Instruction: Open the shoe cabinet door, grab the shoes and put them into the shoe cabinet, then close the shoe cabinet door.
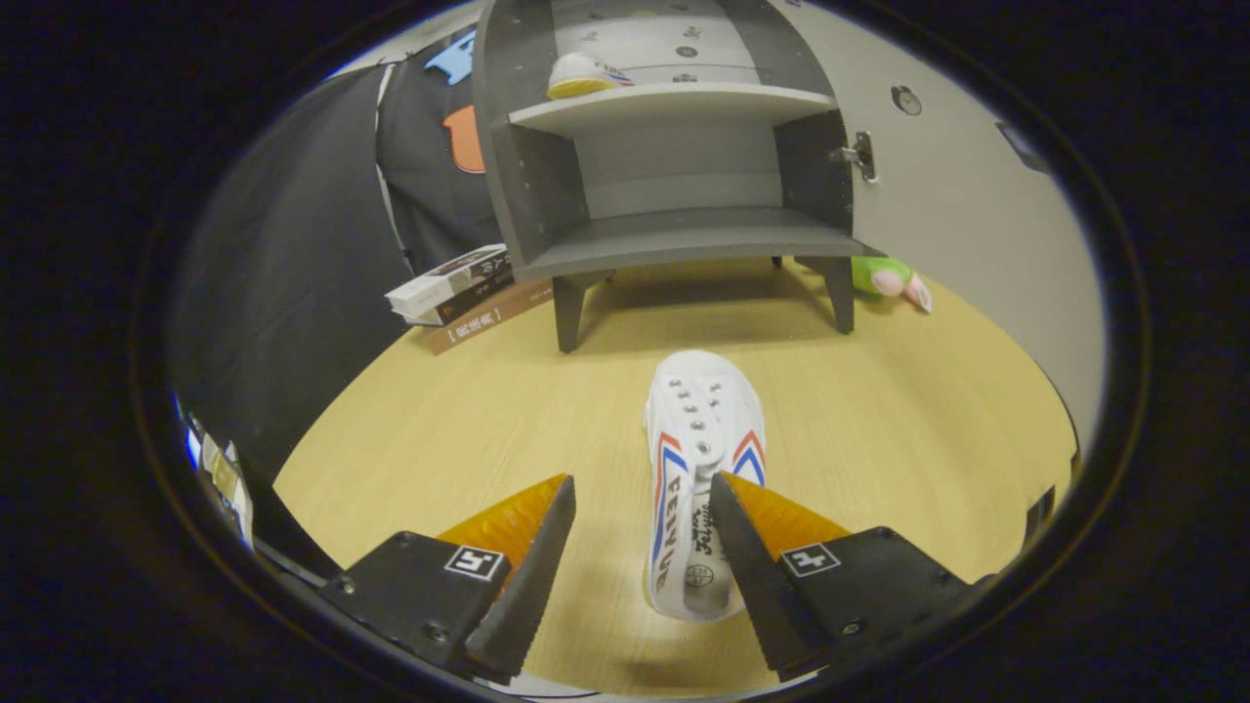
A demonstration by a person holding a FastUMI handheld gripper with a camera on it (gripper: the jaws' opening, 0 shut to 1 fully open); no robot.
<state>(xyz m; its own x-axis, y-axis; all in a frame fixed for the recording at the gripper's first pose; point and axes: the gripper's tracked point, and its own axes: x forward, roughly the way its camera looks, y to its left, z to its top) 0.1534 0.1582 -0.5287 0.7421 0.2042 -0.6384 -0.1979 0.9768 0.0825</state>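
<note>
- The hand-held gripper (642, 508) is spread wide and holds nothing; the white canvas sneaker (701, 459) lies between its fingers, hard against the right one, with a clear gap to the left.
- The sneaker's long axis runs straight ahead, toe toward the shoe cabinet (674, 146).
- The cabinet stands open beyond it on the wood-grain bench (439, 430), grey matte boards on short legs; a second sneaker (584, 76) sits on its upper shelf.
</note>
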